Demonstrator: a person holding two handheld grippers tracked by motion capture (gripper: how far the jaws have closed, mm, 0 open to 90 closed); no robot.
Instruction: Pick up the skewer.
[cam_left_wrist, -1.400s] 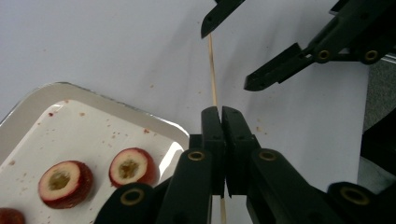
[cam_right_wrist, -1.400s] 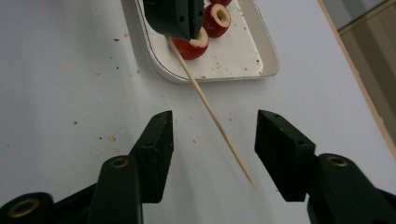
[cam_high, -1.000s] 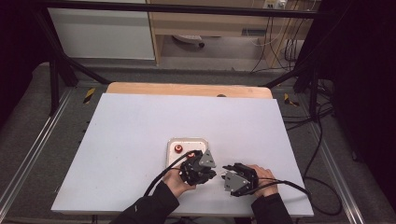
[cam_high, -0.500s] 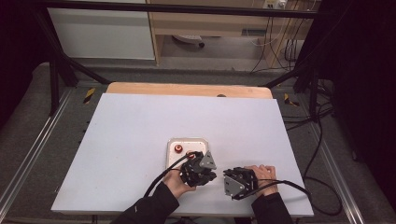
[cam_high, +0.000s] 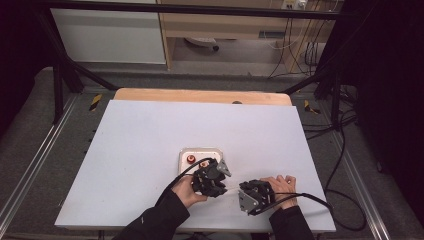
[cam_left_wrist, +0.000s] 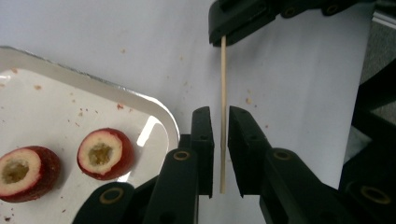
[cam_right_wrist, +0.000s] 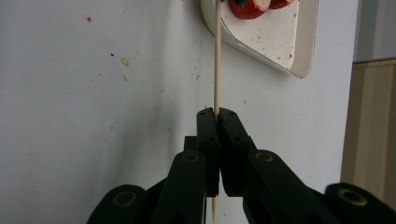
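White table (cam_high: 150, 150) in the high view carries a tray (cam_high: 200, 151) near both grippers, which face each other so a skewer can pass between them. Left gripper view: left gripper (cam_left_wrist: 220, 122) stands slightly open around the skewer (cam_left_wrist: 222, 116), fruit halves (cam_left_wrist: 103, 153) waiting on the tray alongside. Right gripper view: right gripper (cam_right_wrist: 216, 113) clamps the skewer, steadying it toward the tray.

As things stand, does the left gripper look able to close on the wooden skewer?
Probably yes. The skewer already runs between the open jaws of the left gripper, with nothing else in the gap, while the right gripper holds its other end clamped.
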